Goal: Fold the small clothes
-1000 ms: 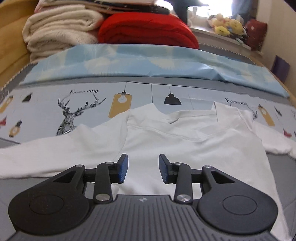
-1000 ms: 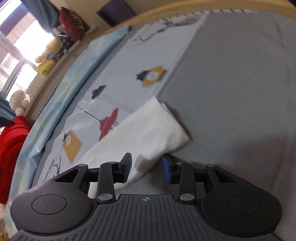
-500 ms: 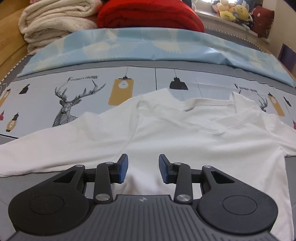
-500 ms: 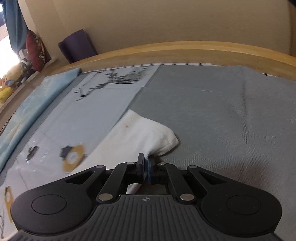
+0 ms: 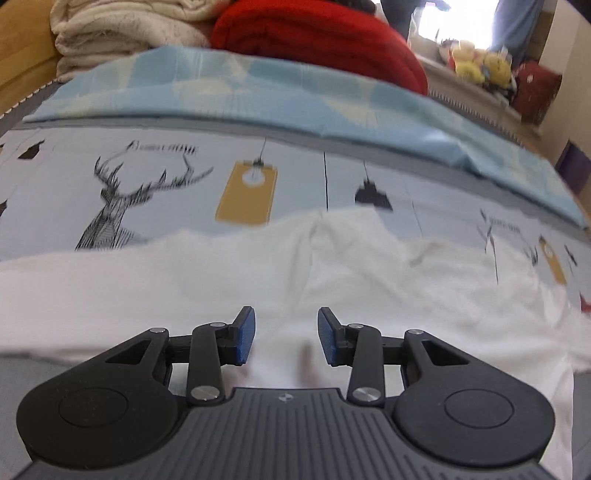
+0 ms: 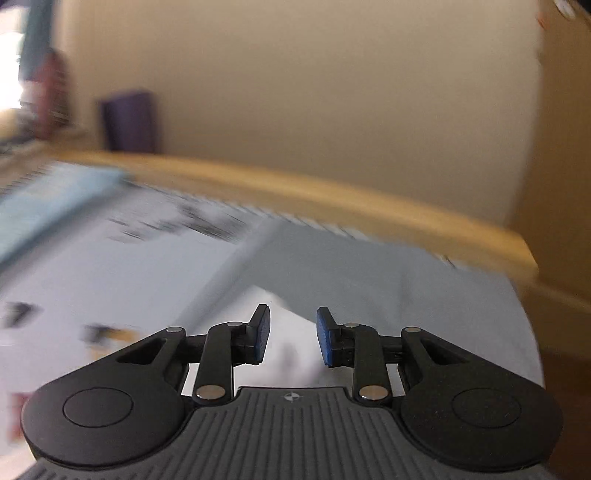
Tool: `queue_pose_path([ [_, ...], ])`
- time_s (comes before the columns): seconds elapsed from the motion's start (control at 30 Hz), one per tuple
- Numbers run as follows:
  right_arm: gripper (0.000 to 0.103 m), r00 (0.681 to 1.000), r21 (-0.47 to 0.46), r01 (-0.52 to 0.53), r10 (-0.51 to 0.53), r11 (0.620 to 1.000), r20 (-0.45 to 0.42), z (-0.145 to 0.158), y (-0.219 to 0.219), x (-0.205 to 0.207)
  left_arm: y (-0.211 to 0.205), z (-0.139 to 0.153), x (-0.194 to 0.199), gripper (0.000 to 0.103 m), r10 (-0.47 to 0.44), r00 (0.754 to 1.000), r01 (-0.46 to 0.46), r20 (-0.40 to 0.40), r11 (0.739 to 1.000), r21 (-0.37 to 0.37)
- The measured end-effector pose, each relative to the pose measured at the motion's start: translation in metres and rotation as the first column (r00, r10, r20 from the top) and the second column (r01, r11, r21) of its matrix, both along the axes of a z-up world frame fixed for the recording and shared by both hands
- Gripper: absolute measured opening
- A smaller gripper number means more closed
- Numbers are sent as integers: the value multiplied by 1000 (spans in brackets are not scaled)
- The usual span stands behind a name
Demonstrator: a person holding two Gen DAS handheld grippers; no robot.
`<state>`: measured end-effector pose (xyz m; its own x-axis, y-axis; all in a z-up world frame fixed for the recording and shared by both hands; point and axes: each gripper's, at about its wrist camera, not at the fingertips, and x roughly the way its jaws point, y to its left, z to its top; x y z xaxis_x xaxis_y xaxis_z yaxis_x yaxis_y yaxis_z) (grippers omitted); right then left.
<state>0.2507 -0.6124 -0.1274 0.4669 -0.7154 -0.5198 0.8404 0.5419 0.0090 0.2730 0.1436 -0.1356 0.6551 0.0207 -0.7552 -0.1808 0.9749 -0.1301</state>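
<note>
white cotton-looking cloth, a small shirt (image 5: 280, 280), lies spread flat on the printed sheet (image 5: 177, 184) of a bed, its neck toward the folded blue cover (image 5: 258, 92) and the red blanket (image 5: 317, 33) beyond. one sleeve runs off to the left of the left wrist view; the far side edge looks rumpled near the right. the left gripper (image 5: 286, 334) hovers low over the body of the shirt with its jaws wide apart and nothing between them. the right gripper (image 6: 293, 334) is also spread wide and empty, over a blurred white end of the shirt (image 6: 291, 354) where it meets the grey mattress cover (image 6: 369, 273); whether that end is a sleeve or a hem i cannot tell.

the garment looks thin, light and limp, so it will likely sag and crease wherever it is lifted, and should slide easily over the sheet. best hold, i judge, is a pinch on an edge or seam: cuff, shoulder or hem corner, not the flat middle.
</note>
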Motion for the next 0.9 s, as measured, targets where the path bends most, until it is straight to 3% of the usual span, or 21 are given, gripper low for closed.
queue_pose_path([
  [0.07, 30, 986, -11, -157, 158, 987, 52, 14, 35, 11, 4, -1, 9, 41, 5, 999, -5, 41, 1000, -11],
  [0.13, 30, 928, 35, -365, 361, 930, 93, 20, 75, 28, 6, -4, 22, 40, 15, 999, -14, 49, 1000, -26],
  [0.2, 29, 822, 122, -568, 555, 814, 129, 17, 120, 47, 5, -9, 33, 39, 9, 998, -7, 64, 999, -44],
  [0.3, 29, 642, 223, -761, 756, 609, 126, 2, 188, 72, -2, -19, 48, 39, -14, 998, 16, 58, 999, -33],
  [0.4, 30, 518, 258, -834, 853, 487, 62, -17, 245, 92, -5, -29, 62, 39, -31, 998, 33, 53, 999, -28],
  [0.43, 32, 494, 267, -843, 868, 466, 45, -22, 257, 97, -5, -33, 66, 39, -30, 998, 32, 48, 999, -28],
  [0.47, 34, 479, 279, -846, 877, 454, 27, -29, 271, 103, -5, -37, 70, 39, -27, 999, 28, 42, 999, -29],
  [0.63, 36, 461, 320, -834, 886, 450, -44, -55, 307, 125, -1, -57, 90, 38, -30, 999, 30, 12, 999, -22],
  [0.7, 30, 449, 269, -850, 890, 454, -83, -62, 321, 132, -2, -64, 99, 24, -46, 999, 46, 9, 999, 9],
  [0.73, 18, 437, 242, -862, 895, 446, -91, -61, 326, 133, -4, -64, 104, 6, -63, 998, 62, 11, 998, 27],
  [0.83, 11, 429, 232, -871, 901, 432, -66, -63, 327, 138, -8, -62, 119, 1, -98, 995, 97, 15, 992, 85],
  [0.9, 10, 426, 203, -880, 903, 429, -61, -61, 329, 142, -8, -57, 124, 1, -85, 994, 77, 62, 989, 123],
])
